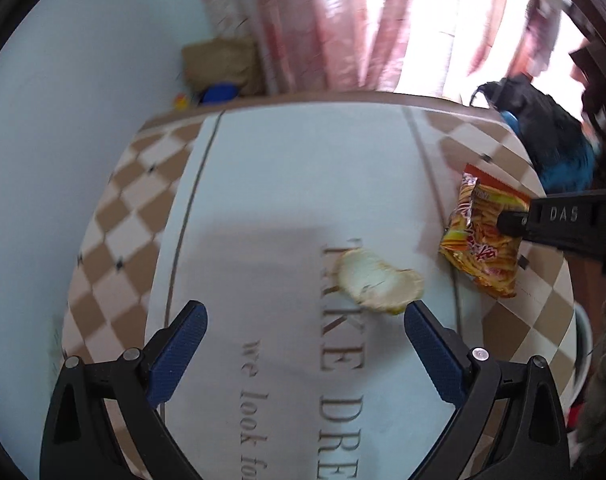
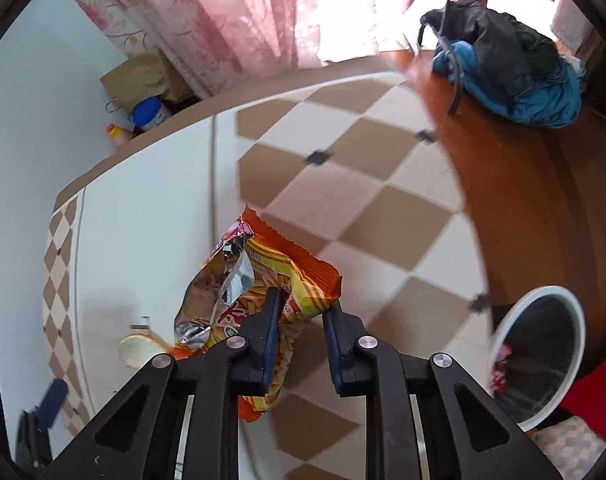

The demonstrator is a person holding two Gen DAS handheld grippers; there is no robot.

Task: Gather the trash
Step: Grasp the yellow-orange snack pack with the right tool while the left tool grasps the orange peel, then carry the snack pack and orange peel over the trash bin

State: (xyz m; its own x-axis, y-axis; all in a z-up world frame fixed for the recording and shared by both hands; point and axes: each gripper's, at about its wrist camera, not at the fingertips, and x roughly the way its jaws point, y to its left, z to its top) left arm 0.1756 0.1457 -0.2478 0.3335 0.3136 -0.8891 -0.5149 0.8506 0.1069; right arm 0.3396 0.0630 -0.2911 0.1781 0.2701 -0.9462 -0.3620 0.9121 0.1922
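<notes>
An orange-yellow snack wrapper [image 1: 483, 240] [image 2: 259, 280], torn open and showing foil, lies near the right edge of the table's cloth [image 1: 283, 180]. My right gripper [image 2: 301, 308] is low over it with a narrow gap between the jaws. Its left finger lies across the wrapper and the wrapper's right corner sits in the gap. In the left wrist view one right fingertip [image 1: 511, 222] touches the wrapper. A pale round peel [image 1: 379, 280] [image 2: 139, 350] lies left of the wrapper. My left gripper [image 1: 303, 316] stands open just short of it, its right fingertip beside the peel.
A white bin [image 2: 575, 320] with a dark liner stands on the floor beyond the table's right edge, something pink inside. A black and blue backpack [image 2: 503, 60] rests at the far right. A brown paper bag [image 2: 143, 76] and a blue-lidded jar [image 2: 151, 112] sit beyond the far edge by pink curtains.
</notes>
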